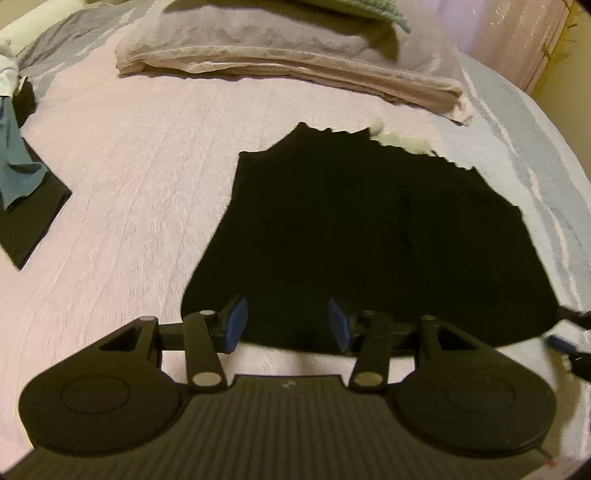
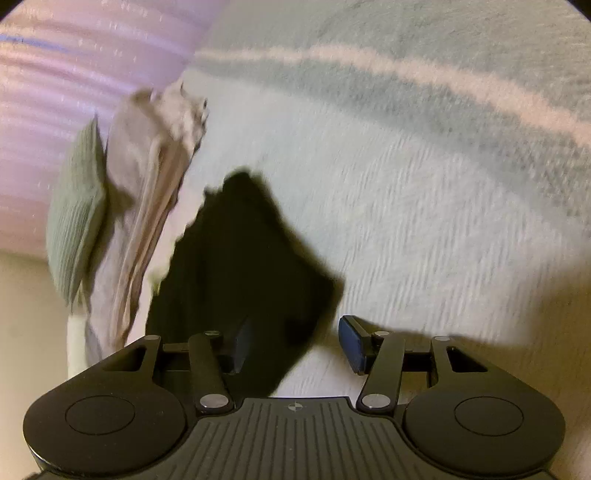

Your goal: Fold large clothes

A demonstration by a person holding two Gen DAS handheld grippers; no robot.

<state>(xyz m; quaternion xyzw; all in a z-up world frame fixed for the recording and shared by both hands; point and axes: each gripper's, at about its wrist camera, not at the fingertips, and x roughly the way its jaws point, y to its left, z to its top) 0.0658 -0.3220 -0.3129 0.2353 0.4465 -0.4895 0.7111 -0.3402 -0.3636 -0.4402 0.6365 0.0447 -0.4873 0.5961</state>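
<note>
A black garment lies spread flat on the pink bed cover, with a bit of white fabric at its far edge. My left gripper hovers open over the garment's near hem, nothing between its blue pads. In the right wrist view the same black garment shows as a dark angular patch. My right gripper is open above its near corner, one blue pad over the pale cover. The right gripper's tip also shows at the left view's right edge.
A stack of folded beige and lilac bedding with a green cushion on top sits at the far side of the bed. Blue and black clothes lie at the left. The bed's striped edge runs along the right.
</note>
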